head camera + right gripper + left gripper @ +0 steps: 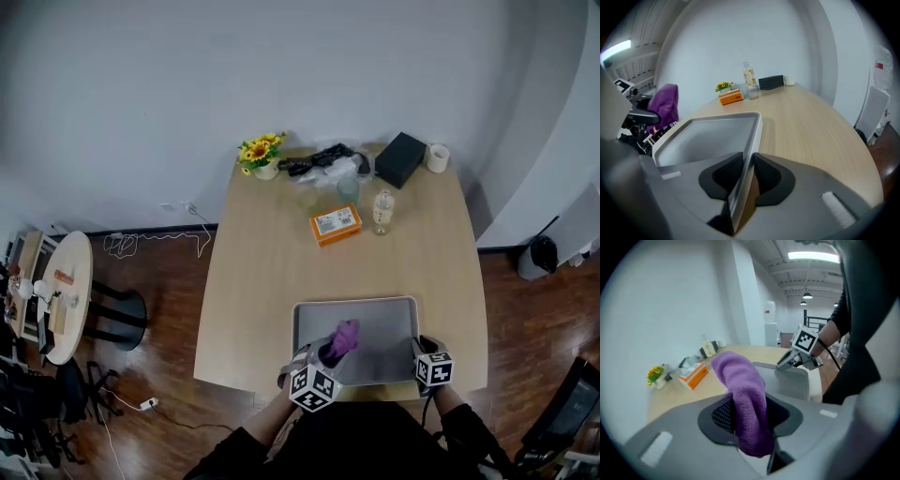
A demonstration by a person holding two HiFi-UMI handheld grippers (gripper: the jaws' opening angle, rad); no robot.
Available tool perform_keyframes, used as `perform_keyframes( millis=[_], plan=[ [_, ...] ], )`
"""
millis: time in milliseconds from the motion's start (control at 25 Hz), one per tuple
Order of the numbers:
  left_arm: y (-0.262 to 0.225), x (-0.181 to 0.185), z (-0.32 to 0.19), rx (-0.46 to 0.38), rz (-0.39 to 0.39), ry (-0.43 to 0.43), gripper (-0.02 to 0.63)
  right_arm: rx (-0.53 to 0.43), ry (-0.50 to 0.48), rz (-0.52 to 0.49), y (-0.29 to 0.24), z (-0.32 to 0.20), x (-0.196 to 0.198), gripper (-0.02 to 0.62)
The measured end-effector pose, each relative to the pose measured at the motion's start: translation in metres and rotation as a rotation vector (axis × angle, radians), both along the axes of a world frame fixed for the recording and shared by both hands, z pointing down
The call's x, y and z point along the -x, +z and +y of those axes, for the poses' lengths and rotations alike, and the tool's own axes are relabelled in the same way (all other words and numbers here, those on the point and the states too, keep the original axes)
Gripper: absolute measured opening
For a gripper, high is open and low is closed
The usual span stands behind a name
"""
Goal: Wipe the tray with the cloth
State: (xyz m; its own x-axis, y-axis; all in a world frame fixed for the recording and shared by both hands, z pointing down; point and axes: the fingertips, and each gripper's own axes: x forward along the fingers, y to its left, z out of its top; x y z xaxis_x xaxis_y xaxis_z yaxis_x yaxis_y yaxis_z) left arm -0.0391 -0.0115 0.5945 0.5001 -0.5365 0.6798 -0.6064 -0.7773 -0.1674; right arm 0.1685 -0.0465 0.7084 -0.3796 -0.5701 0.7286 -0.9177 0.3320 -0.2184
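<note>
A grey tray (384, 314) lies at the near edge of the wooden table. My left gripper (328, 356) is shut on a purple cloth (343, 337), which it holds up over the tray's near left part. In the left gripper view the purple cloth (745, 399) stands up between the pads and folds over. My right gripper (419, 352) is shut on the tray's near right rim; the tray rim (743, 183) runs between its jaws in the right gripper view, where the purple cloth (664, 107) shows at the left.
At the table's far side stand an orange box (336, 225), a clear bottle (382, 212), two glasses (348, 189), a black box (399, 159), a white cup (437, 157) and a pot of sunflowers (262, 154). A round side table (67, 292) stands left on the floor.
</note>
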Motion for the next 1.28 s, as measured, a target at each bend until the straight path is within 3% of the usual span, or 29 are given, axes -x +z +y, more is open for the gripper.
perform_keyframes(
  millis=[120, 200, 280, 400, 560, 720, 1040, 1280],
  plan=[
    [-0.043, 0.043, 0.011, -0.097, 0.05, -0.089, 0.121, 0.034, 0.015, 0.034, -0.002, 0.0, 0.0, 0.074],
    [-0.069, 0.06, 0.015, -0.125, 0.119, -0.153, 0.121, 0.0, 0.037, 0.076, -0.021, -0.004, -0.002, 0.083],
    [-0.092, 0.074, 0.016, -0.158, 0.185, -0.217, 0.121, -0.101, 0.067, 0.092, -0.062, -0.011, -0.001, 0.077],
    [-0.126, 0.09, 0.011, -0.222, 0.259, -0.291, 0.121, -0.317, 0.091, 0.008, -0.155, -0.021, 0.016, 0.012],
    [-0.159, 0.097, 0.001, -0.269, 0.344, -0.326, 0.121, -0.59, 0.039, -0.146, -0.283, -0.025, 0.054, 0.0],
    [-0.166, 0.103, -0.008, -0.283, 0.383, -0.365, 0.121, -0.764, -0.007, -0.19, -0.351, -0.018, 0.076, 0.0],
    [-0.178, 0.18, -0.02, -0.357, 0.36, -0.551, 0.121, -0.797, 0.04, -0.226, -0.372, -0.016, 0.071, 0.0],
    [-0.122, 0.202, -0.017, -0.246, 0.326, -0.618, 0.121, -0.779, 0.049, -0.228, -0.366, -0.018, 0.072, 0.001]
  ],
)
